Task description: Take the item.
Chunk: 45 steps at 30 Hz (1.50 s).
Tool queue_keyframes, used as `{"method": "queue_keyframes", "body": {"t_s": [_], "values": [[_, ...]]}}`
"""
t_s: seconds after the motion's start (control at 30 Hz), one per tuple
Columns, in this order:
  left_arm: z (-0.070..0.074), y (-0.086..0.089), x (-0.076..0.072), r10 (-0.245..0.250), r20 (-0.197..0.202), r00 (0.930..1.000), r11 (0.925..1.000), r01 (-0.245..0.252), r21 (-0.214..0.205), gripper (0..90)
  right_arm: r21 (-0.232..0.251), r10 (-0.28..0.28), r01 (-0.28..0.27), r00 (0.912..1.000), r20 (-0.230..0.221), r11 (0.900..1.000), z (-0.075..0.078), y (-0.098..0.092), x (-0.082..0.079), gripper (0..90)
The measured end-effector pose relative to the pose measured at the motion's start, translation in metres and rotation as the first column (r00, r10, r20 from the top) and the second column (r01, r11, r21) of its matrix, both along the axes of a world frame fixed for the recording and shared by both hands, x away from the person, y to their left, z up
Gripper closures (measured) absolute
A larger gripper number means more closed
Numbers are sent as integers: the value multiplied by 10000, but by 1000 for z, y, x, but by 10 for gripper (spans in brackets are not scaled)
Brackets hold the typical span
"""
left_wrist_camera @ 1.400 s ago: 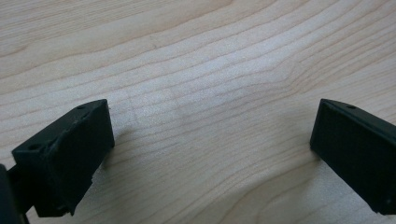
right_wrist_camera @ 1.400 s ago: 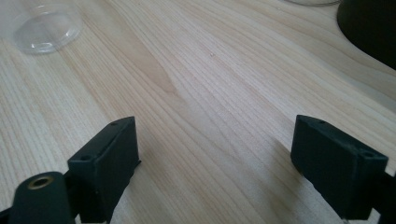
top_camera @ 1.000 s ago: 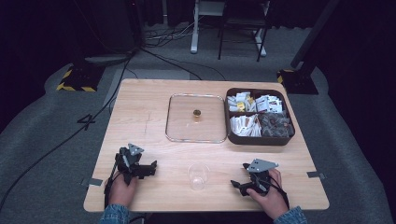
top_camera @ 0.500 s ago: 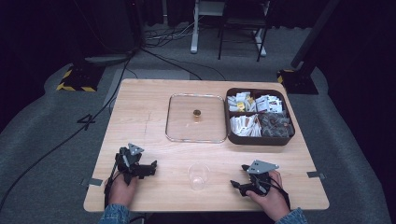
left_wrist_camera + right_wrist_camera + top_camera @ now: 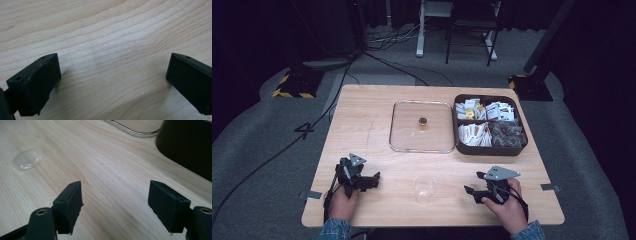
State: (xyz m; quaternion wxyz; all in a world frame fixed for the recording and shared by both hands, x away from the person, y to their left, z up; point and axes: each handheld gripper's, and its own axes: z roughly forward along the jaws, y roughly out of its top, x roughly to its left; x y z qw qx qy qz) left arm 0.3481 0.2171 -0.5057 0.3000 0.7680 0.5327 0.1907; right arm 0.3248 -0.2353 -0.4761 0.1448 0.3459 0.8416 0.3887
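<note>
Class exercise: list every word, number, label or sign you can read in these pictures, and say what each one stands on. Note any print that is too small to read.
"4" – a dark mark on the grey floor, left of the table.
Yellow-and-black hazard stripes, no words – on the stand base on the floor.
Packets in the dark tray – printed, but too small and blurred to read.
Nothing else legible.
</note>
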Motion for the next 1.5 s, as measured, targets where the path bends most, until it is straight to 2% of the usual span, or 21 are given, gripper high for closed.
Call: {"method": "queue_keyframes", "body": {"t_s": [0.03,0.07,0.43,0.63,0.8,0.97,1.2,1.27,1.43,1.5], "values": [[0,0,0,-1,-2,10000,10000,1,0,0,-226,83,-94,9988,-491,9997,3,-2,3,276],[0,0,0,-1,-4,10000,10000,1,-1,0,-235,7,-18,9989,-476,9997,4,-4,3,277],[0,0,1,-8,11,10000,10000,8,39,0,322,-577,576,9983,2,9978,29,-22,11,274],[0,0,3,-22,-2,10000,10000,22,-14,0,349,-729,722,9972,167,9968,39,-27,13,298],[0,0,3,-41,-7,10000,10000,41,25,0,822,-881,841,9950,470,9931,51,-33,15,338],[0,0,3,-33,-20,10000,10000,33,11,0,888,-996,933,9926,691,9917,57,-35,16,338],[0,0,3,-34,-15,10000,10000,34,10,0,1164,-1308,1190,9864,996,9860,64,-39,22,322],[0,0,3,-34,-13,10000,10000,34,12,0,1220,-1554,1408,9806,1192,9825,68,-41,27,316],[0,0,3,-39,-17,10000,10000,39,15,0,1358,-1768,1601,9768,1211,9777,73,-45,34,312],[0,0,3,-37,-14,10000,10000,37,14,0,1383,-1952,1770,9719,1313,9744,77,-48,40,311]]}}
